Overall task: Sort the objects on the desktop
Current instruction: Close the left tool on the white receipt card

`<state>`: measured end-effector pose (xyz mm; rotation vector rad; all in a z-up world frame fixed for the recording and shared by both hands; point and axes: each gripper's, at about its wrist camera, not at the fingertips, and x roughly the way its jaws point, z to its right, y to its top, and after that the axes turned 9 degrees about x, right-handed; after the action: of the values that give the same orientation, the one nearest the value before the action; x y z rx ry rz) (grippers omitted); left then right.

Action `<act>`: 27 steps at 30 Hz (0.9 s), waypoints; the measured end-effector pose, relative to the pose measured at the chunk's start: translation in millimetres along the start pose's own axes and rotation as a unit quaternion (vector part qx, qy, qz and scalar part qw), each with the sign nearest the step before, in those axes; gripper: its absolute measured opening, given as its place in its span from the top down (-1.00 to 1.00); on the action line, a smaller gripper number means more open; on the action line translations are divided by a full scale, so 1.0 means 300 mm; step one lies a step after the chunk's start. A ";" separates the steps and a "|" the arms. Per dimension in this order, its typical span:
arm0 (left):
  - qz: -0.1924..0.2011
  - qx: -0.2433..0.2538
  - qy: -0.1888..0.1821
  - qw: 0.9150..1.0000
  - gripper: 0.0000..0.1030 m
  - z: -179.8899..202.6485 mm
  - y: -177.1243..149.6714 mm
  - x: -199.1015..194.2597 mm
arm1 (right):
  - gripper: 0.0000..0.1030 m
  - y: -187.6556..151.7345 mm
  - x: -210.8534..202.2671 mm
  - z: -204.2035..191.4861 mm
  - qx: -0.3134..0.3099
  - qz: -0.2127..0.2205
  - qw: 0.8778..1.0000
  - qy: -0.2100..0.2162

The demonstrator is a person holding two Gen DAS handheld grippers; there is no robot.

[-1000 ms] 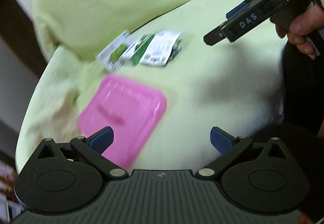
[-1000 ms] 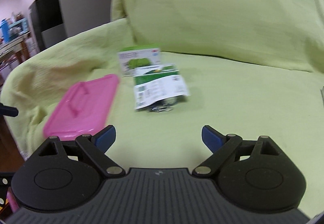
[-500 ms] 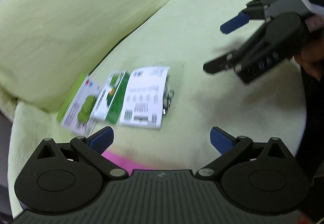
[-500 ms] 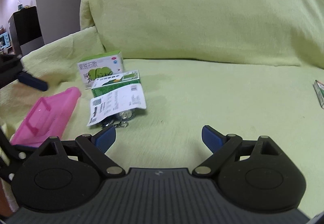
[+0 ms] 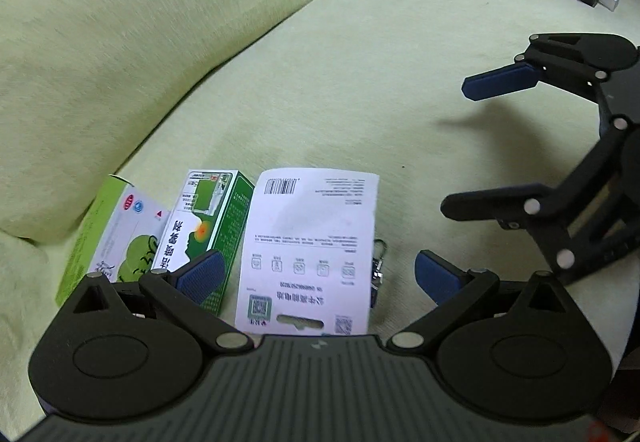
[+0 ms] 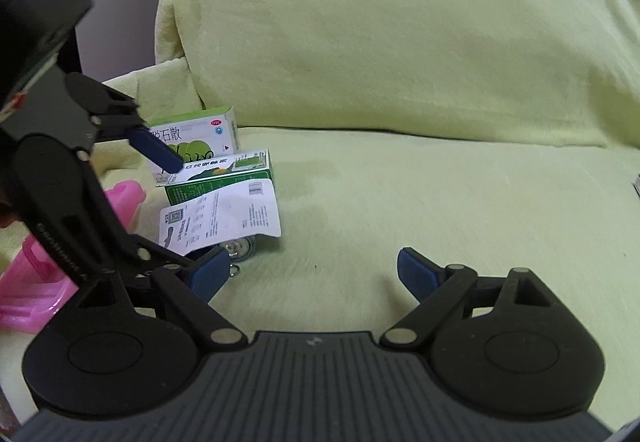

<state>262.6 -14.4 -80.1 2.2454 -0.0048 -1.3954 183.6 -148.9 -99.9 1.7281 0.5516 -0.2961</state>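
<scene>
Left wrist view: over the last second the left gripper [image 5: 316, 274] has swung off the pink box and now hangs, jaws wide and empty, directly over the white battery card [image 5: 308, 246]. The green carton [image 5: 208, 218] lies just beside that card, and the pale-green carton [image 5: 120, 230] beyond it. The right gripper [image 5: 476, 146], also wide and empty, has closed in on the card's other side. A grasp appears imminent.

Right wrist view: the pink box [image 6: 48, 278], the only container visible, sits on the sofa cover [image 6: 400, 194] near the card [image 6: 224, 218]; its contents cannot be seen.
</scene>
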 end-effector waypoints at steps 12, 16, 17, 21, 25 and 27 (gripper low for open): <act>-0.017 0.001 -0.067 0.998 -0.97 -0.068 -0.030 0.114 | -0.69 0.001 0.048 0.009 -0.012 -0.004 1.000 -0.007; -0.017 -0.012 -0.079 0.997 -0.91 -0.084 -0.039 0.131 | -0.68 -0.003 0.053 0.010 -0.016 -0.002 1.000 -0.014; -0.017 -0.014 -0.083 0.996 -0.89 -0.086 -0.039 0.133 | -0.68 -0.003 0.052 0.009 -0.016 -0.001 1.000 -0.016; -0.018 -0.024 -0.096 0.995 -0.85 -0.108 -0.035 0.145 | -0.68 -0.006 0.054 0.006 -0.021 0.003 1.000 -0.021; -0.017 -0.031 -0.108 0.994 -0.85 -0.116 -0.025 0.159 | -0.68 -0.009 0.055 0.003 -0.029 0.000 0.999 -0.024; -0.018 -0.033 -0.110 0.993 -0.85 -0.118 -0.016 0.162 | -0.68 -0.009 0.053 0.002 -0.032 0.001 0.999 -0.025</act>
<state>314.4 -8.2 -110.4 2.0377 0.0076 -1.6322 195.7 -145.8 -109.9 1.6551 0.5171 -0.3169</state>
